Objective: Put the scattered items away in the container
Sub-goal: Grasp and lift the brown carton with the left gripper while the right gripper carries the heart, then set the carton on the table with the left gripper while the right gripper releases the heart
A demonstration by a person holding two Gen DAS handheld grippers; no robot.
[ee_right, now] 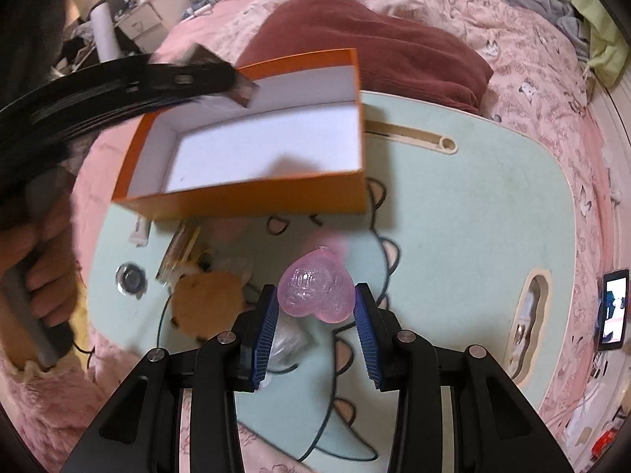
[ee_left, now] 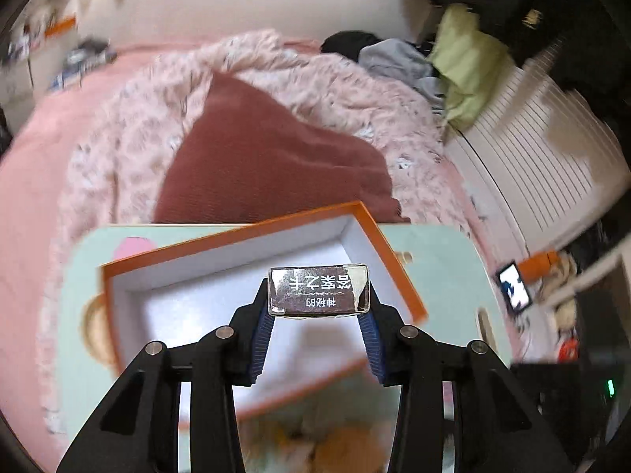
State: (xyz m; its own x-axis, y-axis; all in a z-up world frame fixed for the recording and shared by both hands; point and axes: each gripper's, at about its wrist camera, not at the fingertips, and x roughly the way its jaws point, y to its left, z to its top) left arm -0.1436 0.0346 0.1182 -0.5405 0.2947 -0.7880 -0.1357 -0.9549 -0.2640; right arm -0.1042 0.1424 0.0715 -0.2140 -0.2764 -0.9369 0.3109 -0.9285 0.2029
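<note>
My left gripper (ee_left: pixel 318 295) is shut on a small silver foil box (ee_left: pixel 318 289) with printed characters, its blue pads pressing on the two ends. It hangs above the open orange container (ee_left: pixel 236 232), whose white inside shows nothing in it. In the right wrist view this left gripper (ee_right: pixel 221 75) is a blur over the container's far left corner (ee_right: pixel 256 197), with the silver box (ee_right: pixel 244 92) at its tip. My right gripper (ee_right: pixel 317 299) is shut on a translucent pink heart (ee_right: pixel 317 291), held above the mint-green lap table (ee_right: pixel 453 216) in front of the container.
On the table's left lie a brown plush toy (ee_right: pixel 207 299), a round silver object (ee_right: pixel 130 278), a small tube (ee_right: pixel 140 232), a flat packet (ee_right: pixel 181 252) and a clear bag (ee_right: pixel 288 339). A hand (ee_right: pixel 43 276) grips the left tool. Pink bedding and a dark red blanket (ee_right: pixel 374 39) surround the table. A phone (ee_right: pixel 613 309) lies at the right.
</note>
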